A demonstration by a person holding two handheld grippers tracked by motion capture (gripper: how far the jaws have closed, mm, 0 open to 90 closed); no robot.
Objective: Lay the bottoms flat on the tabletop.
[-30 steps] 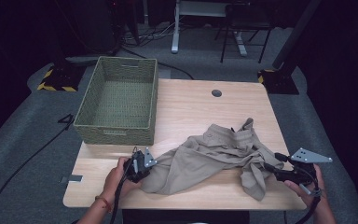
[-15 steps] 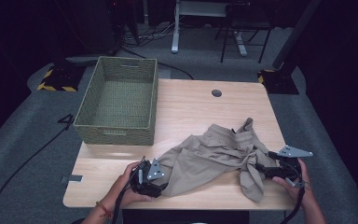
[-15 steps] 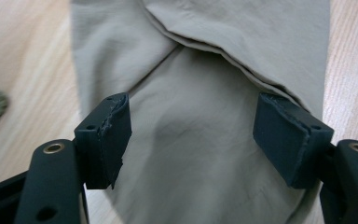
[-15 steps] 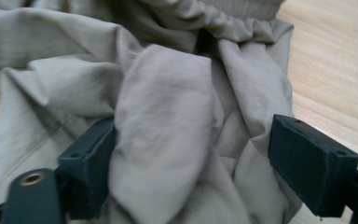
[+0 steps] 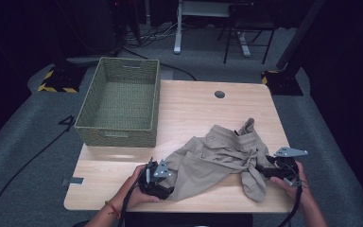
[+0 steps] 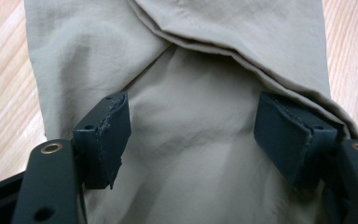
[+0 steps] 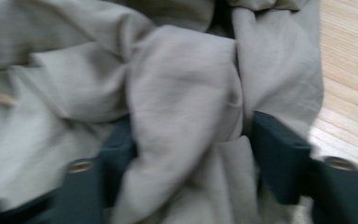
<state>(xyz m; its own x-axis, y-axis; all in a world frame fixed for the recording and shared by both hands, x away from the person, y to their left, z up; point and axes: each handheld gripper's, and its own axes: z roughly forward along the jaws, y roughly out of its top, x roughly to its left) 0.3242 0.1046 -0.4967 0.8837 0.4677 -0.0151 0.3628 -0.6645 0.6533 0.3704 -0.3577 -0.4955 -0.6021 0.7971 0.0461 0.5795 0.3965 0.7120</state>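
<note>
Crumpled beige trousers (image 5: 217,158) lie on the front right part of the wooden table (image 5: 194,109). My left gripper (image 5: 168,189) sits at their front left corner. In the left gripper view its jaws (image 6: 191,135) have just opened and stand wide apart over flat cloth (image 6: 191,93), pads clear of it. My right gripper (image 5: 261,170) is at the right end of the trousers. In the blurred right gripper view its jaws (image 7: 191,154) have just been closing around a bunched fold (image 7: 186,93) that fills the gap between them.
An empty woven green basket (image 5: 118,135) stands at the table's left rear. A round cable hole (image 5: 220,94) sits near the far edge. Bare wood stretches between the basket and the trousers. Desk legs and a chair stand on the floor beyond.
My left hand has slid towards the front edge, onto the trousers' corner. My right hand has come down and leftward, in onto the cloth's right end.
</note>
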